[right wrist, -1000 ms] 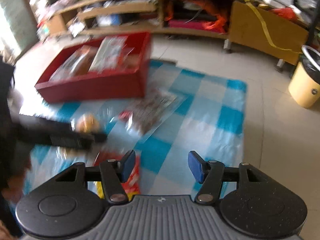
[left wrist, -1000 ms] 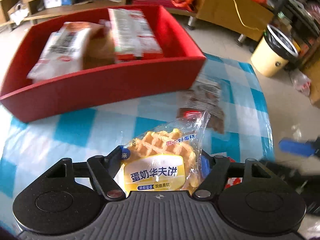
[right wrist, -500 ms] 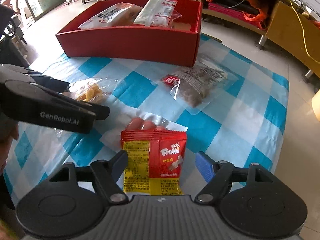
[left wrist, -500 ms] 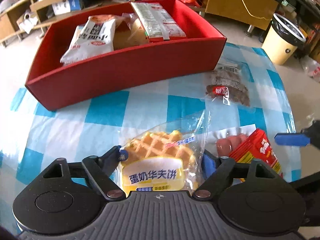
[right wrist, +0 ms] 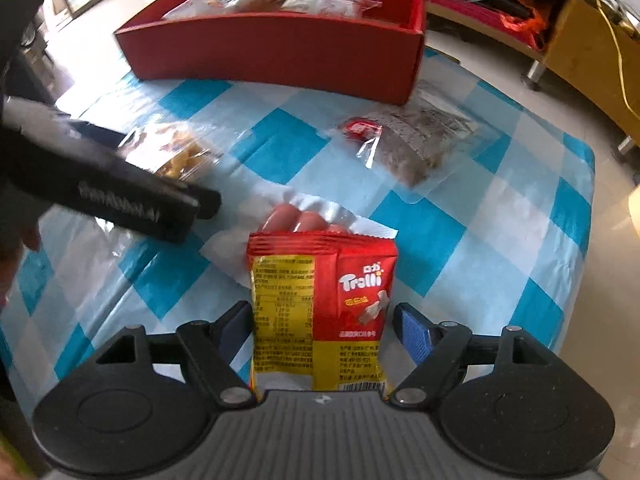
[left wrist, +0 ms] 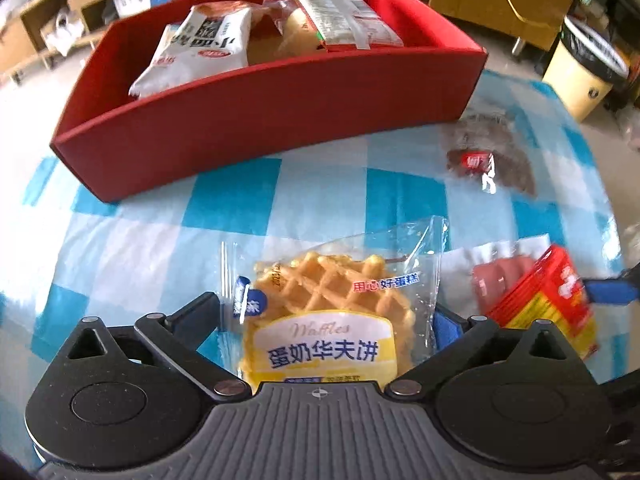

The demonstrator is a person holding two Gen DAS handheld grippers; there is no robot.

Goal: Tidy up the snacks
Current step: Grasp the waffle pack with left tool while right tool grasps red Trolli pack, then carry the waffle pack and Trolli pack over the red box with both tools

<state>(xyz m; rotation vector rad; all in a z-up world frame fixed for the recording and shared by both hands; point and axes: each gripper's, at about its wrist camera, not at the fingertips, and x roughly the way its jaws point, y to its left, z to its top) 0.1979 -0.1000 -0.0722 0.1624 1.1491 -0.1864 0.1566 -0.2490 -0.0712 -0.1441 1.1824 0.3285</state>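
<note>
Both grippers have been brought lower and closer to the snacks since the earlier frames, and their jaws have just been opening. The waffle packet [left wrist: 320,320] is framed between the spread jaws of the left gripper [left wrist: 326,316]; whether the pads touch its wrapper cannot be told. The red gummy packet [right wrist: 322,304] is framed by the right gripper [right wrist: 322,330], gaps being visible on both sides, so nothing is clamped.

Several packets have already been placed in the red box [left wrist: 280,120]. Four snacks are left outside it: the waffle, the gummies, a sausage pack [right wrist: 304,218] (partly hidden under the gummies) and a clear bag of dark snacks [right wrist: 412,140]. The task is judged roughly half done.

A blue-and-white checked cloth [right wrist: 500,216] is spread over the tabletop. Wooden shelving [left wrist: 80,12] and a yellow bin [left wrist: 584,72] are seen behind, on a pale floor.
</note>
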